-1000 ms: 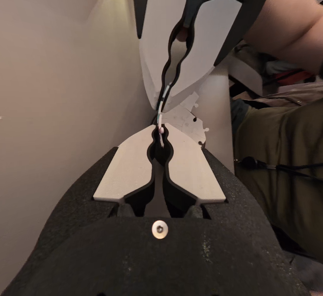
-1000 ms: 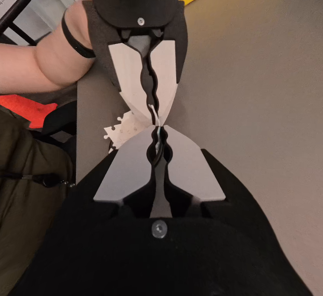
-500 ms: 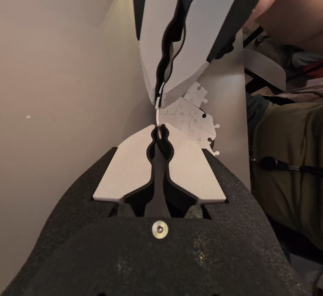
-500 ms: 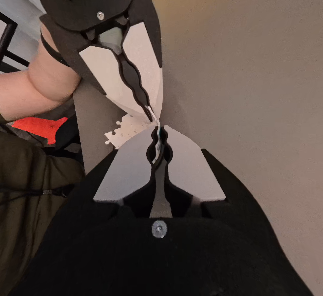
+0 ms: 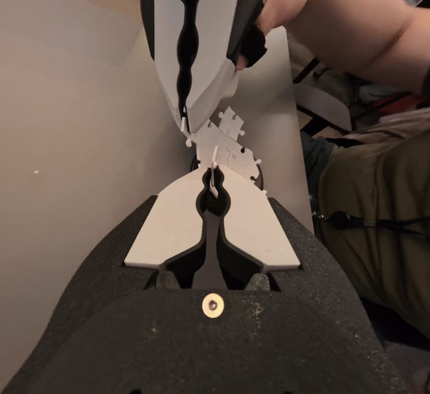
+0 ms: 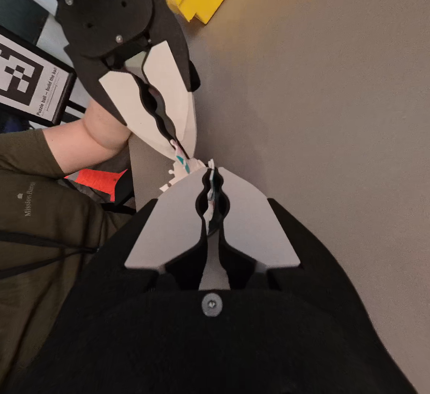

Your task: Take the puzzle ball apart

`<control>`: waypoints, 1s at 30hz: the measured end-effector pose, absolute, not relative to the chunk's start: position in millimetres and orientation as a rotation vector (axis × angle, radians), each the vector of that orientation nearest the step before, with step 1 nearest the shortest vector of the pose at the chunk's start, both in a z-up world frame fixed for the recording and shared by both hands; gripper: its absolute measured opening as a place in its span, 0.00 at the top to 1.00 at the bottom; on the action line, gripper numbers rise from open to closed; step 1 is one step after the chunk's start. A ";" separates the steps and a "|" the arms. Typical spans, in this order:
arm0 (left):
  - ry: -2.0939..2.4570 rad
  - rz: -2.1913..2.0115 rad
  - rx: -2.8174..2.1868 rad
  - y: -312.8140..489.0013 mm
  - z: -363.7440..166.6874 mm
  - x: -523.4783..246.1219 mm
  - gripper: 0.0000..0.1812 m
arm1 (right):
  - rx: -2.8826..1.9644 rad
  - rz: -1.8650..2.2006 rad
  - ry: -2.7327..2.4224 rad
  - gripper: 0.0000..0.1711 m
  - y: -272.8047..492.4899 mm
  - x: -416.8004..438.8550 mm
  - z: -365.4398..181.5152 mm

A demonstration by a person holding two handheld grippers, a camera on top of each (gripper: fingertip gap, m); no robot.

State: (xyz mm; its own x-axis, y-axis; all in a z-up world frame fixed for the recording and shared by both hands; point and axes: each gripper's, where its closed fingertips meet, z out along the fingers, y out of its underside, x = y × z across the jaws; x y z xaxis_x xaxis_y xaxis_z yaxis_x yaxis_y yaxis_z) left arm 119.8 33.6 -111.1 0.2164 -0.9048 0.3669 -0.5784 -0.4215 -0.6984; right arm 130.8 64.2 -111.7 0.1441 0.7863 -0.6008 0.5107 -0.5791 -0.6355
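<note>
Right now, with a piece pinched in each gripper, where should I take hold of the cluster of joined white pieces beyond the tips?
Probably the outermost piece of the cluster: it juts past the rest with its edges and tabs bare. It is a thin shell, so pinch across its thickness at that free rim, coming in from the side of the right gripper, which looks nearest.

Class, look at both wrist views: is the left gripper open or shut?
Shut. The left gripper has its white fingers closed at the tips on a thin puzzle piece seen edge-on.
</note>
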 end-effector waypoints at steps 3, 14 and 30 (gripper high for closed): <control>1.296 -1.138 -2.099 38.5 -107.8 119.6 0.99 | -2.124 1.404 -1.262 0.98 62.9 129.6 -109.2; 1.120 -1.251 -2.011 51.3 -84.5 122.5 0.99 | -1.879 1.111 -1.421 0.88 57.6 114.8 -88.6; 1.100 -1.300 -1.683 50.6 -51.0 131.7 0.80 | -2.256 0.668 -0.433 0.98 258.1 421.9 -20.9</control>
